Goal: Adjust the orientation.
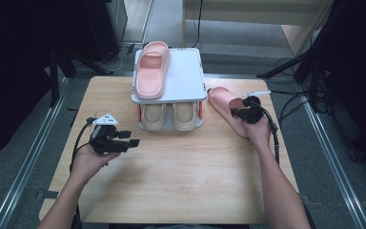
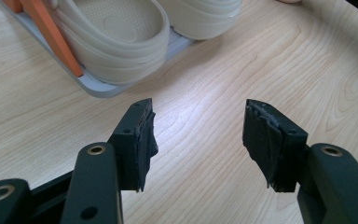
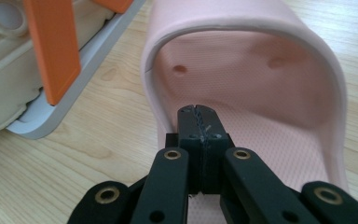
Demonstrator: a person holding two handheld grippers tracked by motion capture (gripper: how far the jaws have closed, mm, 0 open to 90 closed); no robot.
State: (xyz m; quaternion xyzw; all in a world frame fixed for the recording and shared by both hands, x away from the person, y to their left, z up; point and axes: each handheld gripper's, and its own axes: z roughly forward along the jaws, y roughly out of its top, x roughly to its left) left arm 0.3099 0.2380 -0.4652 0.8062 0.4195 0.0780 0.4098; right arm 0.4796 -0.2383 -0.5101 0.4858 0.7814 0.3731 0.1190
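Right tongs [image 3: 199, 122] clenched inside pink slipper [image 3: 270, 93]; left tongs [image 2: 198, 140] released; rack [image 1: 190, 81] holds beige pair [image 1: 169, 116].

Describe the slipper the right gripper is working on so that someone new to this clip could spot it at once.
Start at the grey two-level shoe rack at the far middle of the wooden table. Just to its right, a pink slipper lies on the tabletop, the shut right gripper inside its strap. Its pink twin sits atop the rack; the beige pair sits below.
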